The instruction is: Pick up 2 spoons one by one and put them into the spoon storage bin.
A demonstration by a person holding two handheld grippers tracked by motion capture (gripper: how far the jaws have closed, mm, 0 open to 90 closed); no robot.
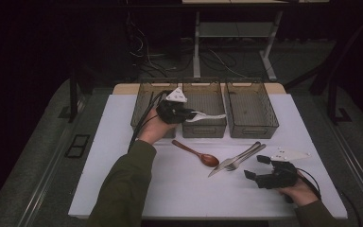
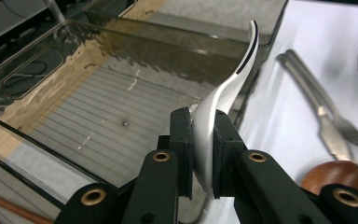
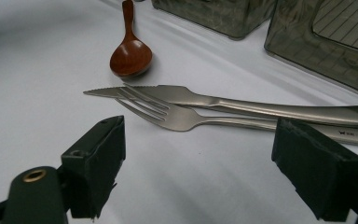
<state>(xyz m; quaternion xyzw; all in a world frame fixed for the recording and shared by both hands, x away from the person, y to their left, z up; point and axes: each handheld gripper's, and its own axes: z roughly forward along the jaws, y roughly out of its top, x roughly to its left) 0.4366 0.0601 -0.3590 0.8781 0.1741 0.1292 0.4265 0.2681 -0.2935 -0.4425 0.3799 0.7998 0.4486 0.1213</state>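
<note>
My left gripper (image 1: 189,115) (image 2: 203,122) is shut on a white spoon (image 1: 210,116) (image 2: 223,93), held over the front of the middle bin (image 1: 203,128) (image 2: 98,93). The spoon's handle points away from the jaws. My right gripper (image 1: 256,166) (image 3: 200,163) rests open near the table's front right, with nothing between its jaws. Just ahead of it lie a metal fork (image 1: 238,163) (image 3: 177,116) and a metal knife (image 1: 227,163) (image 3: 191,95) side by side. A wooden spoon (image 1: 196,153) (image 3: 130,56) lies left of them.
Three dark see-through bins stand in a row at the back of the white table (image 1: 123,179): the left bin (image 1: 144,101), the middle one and the right bin (image 1: 250,109). A white utensil (image 1: 290,154) lies beside the right gripper.
</note>
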